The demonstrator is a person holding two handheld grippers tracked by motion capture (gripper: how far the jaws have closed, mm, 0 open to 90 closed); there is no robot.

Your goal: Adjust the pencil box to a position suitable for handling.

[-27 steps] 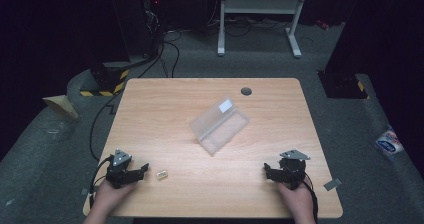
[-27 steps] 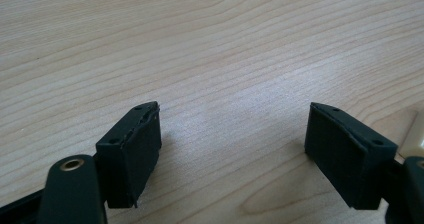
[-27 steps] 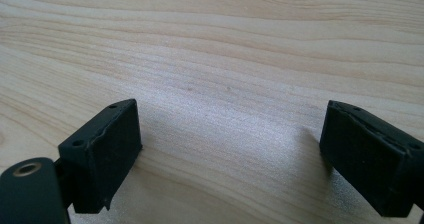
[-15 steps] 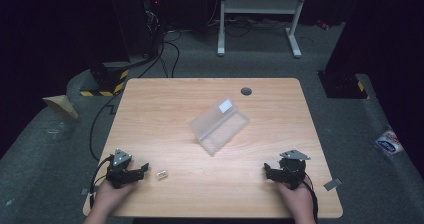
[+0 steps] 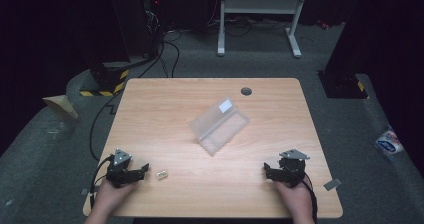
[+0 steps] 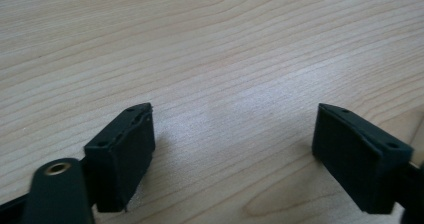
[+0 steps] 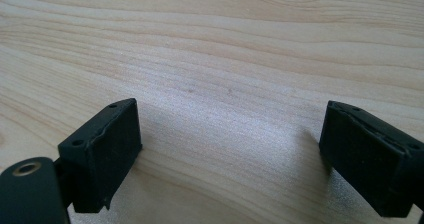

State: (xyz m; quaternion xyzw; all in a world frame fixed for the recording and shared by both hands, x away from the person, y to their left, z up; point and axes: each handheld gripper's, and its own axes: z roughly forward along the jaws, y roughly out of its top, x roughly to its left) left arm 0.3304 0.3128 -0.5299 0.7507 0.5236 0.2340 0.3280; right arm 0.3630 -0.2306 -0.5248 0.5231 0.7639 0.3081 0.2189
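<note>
Both grippers are resting at the near edge of the wooden bench, fingers spread and grasping nothing: left gripper, right gripper. A clear plastic box is lying mid-bench, a small clip just beside the left gripper.

Your table sits brightly lit amid near-black surroundings — soft overhead glare, faint shadows, close-up jaws slightly blurred.

The small pale object near the table's front-left corner is too small to identify. The person's forearms are cut off by the bottom edge. The label on the clear box is unreadable.
</note>
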